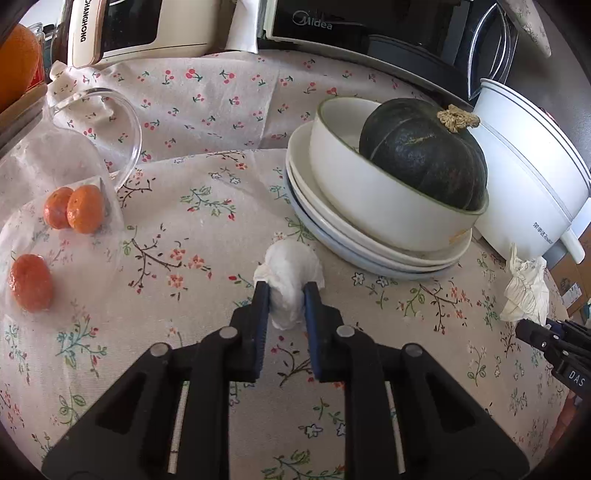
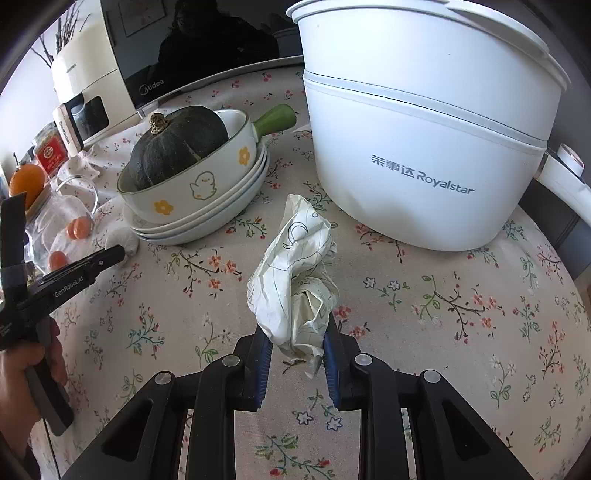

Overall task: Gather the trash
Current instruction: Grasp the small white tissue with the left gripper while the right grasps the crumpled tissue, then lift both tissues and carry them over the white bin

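My left gripper is shut on a white crumpled tissue on the floral tablecloth, just in front of the stacked plates. My right gripper is shut on a crumpled printed paper, which stands up from between the fingers. In the left wrist view that paper and the right gripper show at the far right. In the right wrist view the left gripper shows at the far left, with the tissue at its tip.
A dark green pumpkin lies in a white bowl on stacked plates. A white Royalstar cooker stands right of them. Tangerines lie in a clear bag at the left. Appliances line the back.
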Demonstrator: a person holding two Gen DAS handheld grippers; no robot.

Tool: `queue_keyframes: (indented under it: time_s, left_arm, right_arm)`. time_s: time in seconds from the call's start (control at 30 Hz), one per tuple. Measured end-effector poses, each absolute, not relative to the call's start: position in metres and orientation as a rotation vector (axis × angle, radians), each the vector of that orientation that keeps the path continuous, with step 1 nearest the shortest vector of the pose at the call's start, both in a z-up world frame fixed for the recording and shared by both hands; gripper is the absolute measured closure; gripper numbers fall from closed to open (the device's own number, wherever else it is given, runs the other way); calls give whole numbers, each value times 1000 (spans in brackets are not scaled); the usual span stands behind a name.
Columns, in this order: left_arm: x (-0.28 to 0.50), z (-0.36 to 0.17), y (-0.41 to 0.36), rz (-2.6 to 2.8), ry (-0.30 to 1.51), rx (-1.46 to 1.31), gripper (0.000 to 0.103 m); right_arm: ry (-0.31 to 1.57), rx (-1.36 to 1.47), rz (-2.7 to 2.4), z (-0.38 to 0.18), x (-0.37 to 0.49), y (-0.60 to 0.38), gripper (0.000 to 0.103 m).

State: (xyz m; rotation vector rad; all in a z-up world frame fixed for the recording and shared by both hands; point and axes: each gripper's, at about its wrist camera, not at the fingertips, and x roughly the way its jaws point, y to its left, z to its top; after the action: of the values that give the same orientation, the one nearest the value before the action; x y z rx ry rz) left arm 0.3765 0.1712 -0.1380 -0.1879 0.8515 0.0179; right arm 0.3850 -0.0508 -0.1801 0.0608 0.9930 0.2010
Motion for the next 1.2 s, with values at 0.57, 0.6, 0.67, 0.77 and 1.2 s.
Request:
queue_keyframes:
  time_s: [0.57,0.6,0.67,0.77,1.2]
  left_arm:
    - [248,-91,142,-51,884,-162,86]
    - [238,-87,140,-57,885,-163,86]
    - [222,-80,132,-68,888,-153,85]
    - [196,-69,122,-92,879,-153,85]
    - [118,-34,79,-176,845,-113,85]
  right_arm:
    - [1015,58,166,-130,283,-71,77]
    - [1015,54,164,-126,275,-71,77]
    - [1015,56,164,-119,261,-71,77]
    - [1009,66,165,-106,236,-74,77]
    - [962,62,122,-70,147,-98,77]
